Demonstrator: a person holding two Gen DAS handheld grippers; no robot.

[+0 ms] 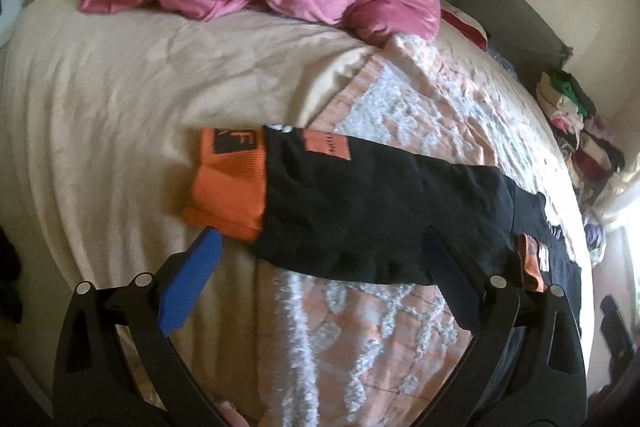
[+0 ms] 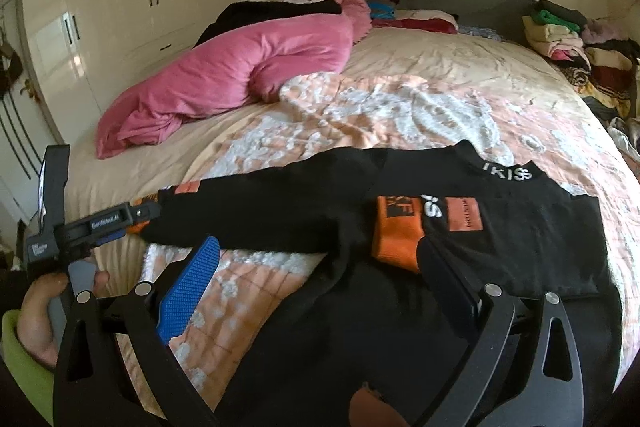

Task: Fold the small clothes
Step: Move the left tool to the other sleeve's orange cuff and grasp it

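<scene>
The black top (image 2: 500,227) lies flat on the bedspread (image 2: 440,99), its sleeve (image 2: 256,211) running long-axis leftward to my left gripper (image 2: 116,223), apparently clenched on the orange cuff (image 1: 224,179), while my right gripper (image 2: 316,267) hangs released over the body

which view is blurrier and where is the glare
Left wrist view: motion-smeared black and orange shirt, window glare at the right edge. Right wrist view: sharper, the collar lettering legible, sheen on the glossy cream wardrobe; strong fisheye bending in both.

Black top (image 2: 500,227) with orange cuffs – pink duvet (image 2: 240,67) – peach bedspread (image 2: 440,107) patterned white.
</scene>
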